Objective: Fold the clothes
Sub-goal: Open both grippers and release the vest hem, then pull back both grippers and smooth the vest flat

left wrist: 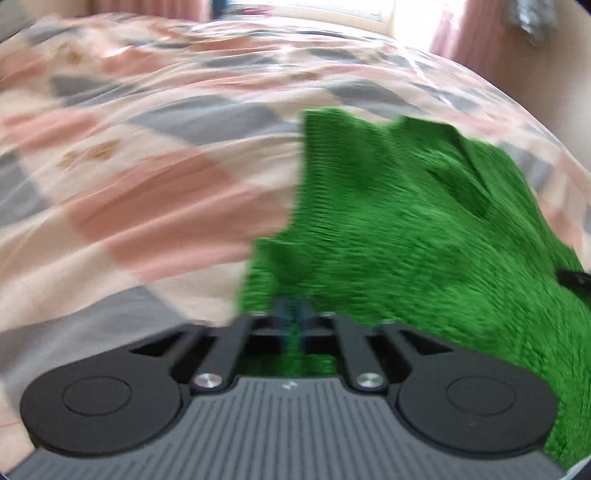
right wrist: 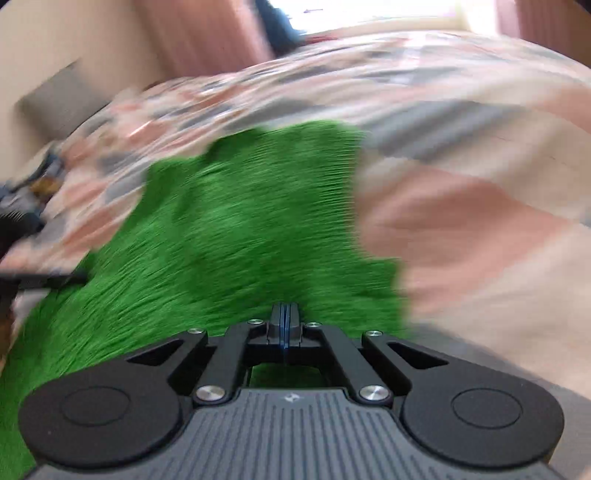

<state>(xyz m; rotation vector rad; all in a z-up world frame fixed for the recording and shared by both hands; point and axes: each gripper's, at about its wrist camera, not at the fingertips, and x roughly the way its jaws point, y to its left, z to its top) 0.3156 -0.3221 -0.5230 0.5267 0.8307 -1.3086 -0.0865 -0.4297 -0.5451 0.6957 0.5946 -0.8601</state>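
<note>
A bright green knitted sweater [left wrist: 399, 229] lies spread over a bed, blurred by motion. In the left wrist view it fills the right half, and my left gripper [left wrist: 293, 308] is shut on its near edge, with green knit showing between the fingers. In the right wrist view the sweater [right wrist: 240, 221] stretches ahead and to the left. My right gripper [right wrist: 284, 312] has its fingers pressed together, shut on the sweater's near edge. A dark part of the other gripper shows at the frame's edge in both views.
The bed is covered by a quilt [left wrist: 155, 177] with pink, grey and cream patches, wrinkled in places. Pink curtains [right wrist: 207, 40] and a bright window [left wrist: 314, 5] stand behind the bed. A grey headboard or cushion [right wrist: 62, 99] shows at the far left.
</note>
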